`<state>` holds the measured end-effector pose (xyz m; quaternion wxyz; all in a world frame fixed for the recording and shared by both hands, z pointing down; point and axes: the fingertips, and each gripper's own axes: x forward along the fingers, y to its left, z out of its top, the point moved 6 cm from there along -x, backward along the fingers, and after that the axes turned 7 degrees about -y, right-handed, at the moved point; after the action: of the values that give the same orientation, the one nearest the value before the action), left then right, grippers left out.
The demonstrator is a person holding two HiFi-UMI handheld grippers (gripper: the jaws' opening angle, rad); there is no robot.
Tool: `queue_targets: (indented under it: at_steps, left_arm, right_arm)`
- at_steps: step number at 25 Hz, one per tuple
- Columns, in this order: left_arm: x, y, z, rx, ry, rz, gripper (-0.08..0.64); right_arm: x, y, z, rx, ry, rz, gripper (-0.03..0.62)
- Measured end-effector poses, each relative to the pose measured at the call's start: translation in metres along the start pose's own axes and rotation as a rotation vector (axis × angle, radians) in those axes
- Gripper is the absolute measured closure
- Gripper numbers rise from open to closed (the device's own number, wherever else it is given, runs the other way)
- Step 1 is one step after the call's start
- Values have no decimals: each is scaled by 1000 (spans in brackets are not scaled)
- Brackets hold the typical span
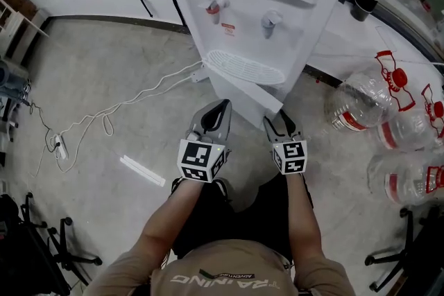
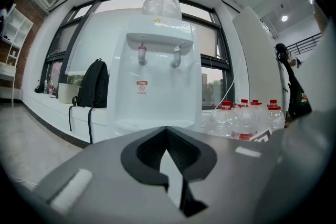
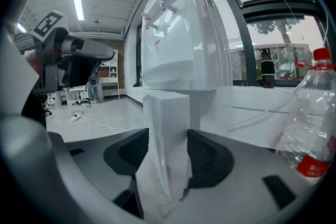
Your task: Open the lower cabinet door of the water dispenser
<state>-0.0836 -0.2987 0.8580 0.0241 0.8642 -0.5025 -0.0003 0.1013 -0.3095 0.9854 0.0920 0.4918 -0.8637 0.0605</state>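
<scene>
The right tongs (image 3: 167, 155) are clenched on the free edge of the white lower cabinet door (image 3: 164, 113), which appears to stand ajar at the foot of the tall white plastic water dispenser (image 1: 258, 3). The left tongs (image 2: 167, 131) are pressed together, empty. The opening step looks to be in hand; the next move calls for drawing that edge nearer in an arc about its hinge.

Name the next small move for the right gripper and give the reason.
Probably pull the right gripper back toward the person to swing the cabinet door wider: its jaws clamp the door's free edge, and the door looks only partly open. The left gripper is shut, empty.
</scene>
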Motion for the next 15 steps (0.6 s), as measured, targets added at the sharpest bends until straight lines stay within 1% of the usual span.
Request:
queue_targets:
  at_steps: [8, 11, 15]
  left_arm:
    - [-17, 15, 11, 6, -19, 62, 552]
    - [-26, 20, 16, 10, -27, 83, 552]
    - [-41, 32, 20, 12, -25, 133, 552]
  right_arm:
    - [-25, 69, -3, 41, 54, 130, 367]
    - [-29, 99, -3, 77, 73, 218, 367]
    - [-24, 142, -3, 91, 82, 342, 373]
